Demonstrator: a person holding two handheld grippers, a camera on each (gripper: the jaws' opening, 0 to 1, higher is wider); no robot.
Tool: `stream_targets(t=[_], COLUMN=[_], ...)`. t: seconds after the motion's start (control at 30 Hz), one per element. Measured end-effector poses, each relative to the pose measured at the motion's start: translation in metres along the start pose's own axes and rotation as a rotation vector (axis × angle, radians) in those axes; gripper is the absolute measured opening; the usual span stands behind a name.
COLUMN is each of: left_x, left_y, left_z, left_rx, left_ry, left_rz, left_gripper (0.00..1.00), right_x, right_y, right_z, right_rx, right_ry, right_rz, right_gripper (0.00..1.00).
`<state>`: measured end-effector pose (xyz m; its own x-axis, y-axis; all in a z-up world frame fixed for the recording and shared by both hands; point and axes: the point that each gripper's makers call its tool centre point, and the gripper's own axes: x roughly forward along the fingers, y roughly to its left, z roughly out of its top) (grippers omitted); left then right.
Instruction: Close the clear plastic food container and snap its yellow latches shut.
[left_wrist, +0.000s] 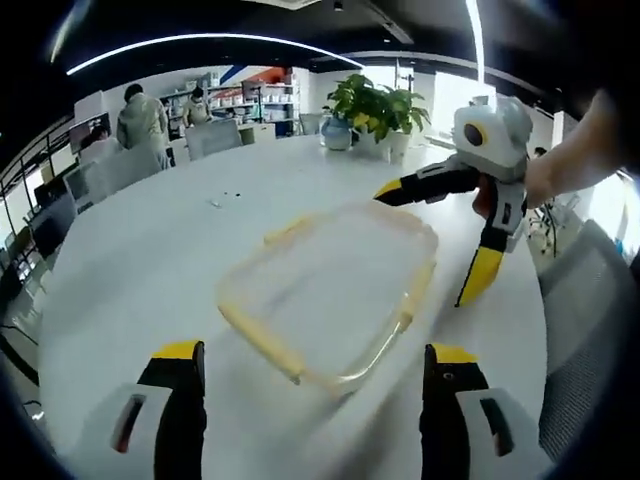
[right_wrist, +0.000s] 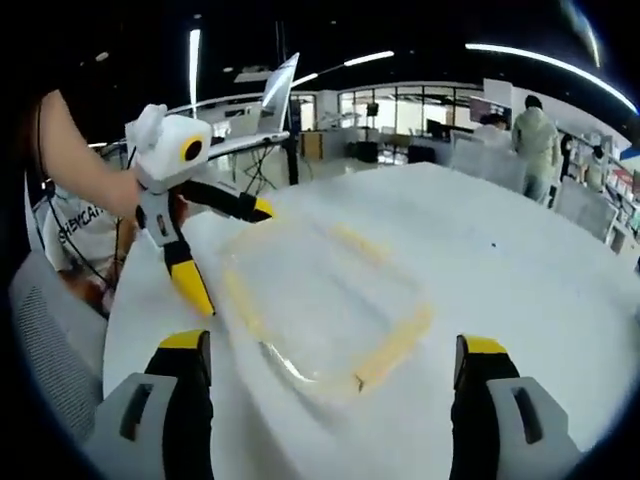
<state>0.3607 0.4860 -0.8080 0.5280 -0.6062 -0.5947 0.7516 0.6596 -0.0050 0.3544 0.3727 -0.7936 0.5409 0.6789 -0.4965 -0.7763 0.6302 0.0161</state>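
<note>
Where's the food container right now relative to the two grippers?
The clear container sits on the white table, ahead of the open left gripper; the open right gripper hovers at its far-right edge.

Views face each other across table (left_wrist: 150, 250), both near, sharing container (left_wrist: 330, 290) between.

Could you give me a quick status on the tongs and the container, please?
Both tongs open, empty: left, right. Container on white table, between them, untouched; latch state unclear. Nothing in the way.
</note>
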Motion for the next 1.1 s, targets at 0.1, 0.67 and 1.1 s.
stream_targets(t=[0.1, 0.67, 1.1], left_x=[-0.002, 0.0, -0.006], left_y=[0.002, -0.007, -0.008], left_z=[0.002, -0.012, -0.013], left_rx=[-0.005, -0.016, -0.028], left_ry=[-0.027, 0.012, 0.008], left_rz=[0.017, 0.001, 0.008], left_gripper=[0.83, 0.87, 0.86], right_x=[0.001, -0.001, -0.007], right_y=[0.001, 0.003, 0.006], right_z=[-0.003, -0.012, -0.004], right_rx=[0.005, -0.001, 0.032], right_ry=[-0.013, 0.02, -0.016], right_rz=[-0.012, -0.005, -0.012], right_gripper=[1.0, 0.99, 0.98])
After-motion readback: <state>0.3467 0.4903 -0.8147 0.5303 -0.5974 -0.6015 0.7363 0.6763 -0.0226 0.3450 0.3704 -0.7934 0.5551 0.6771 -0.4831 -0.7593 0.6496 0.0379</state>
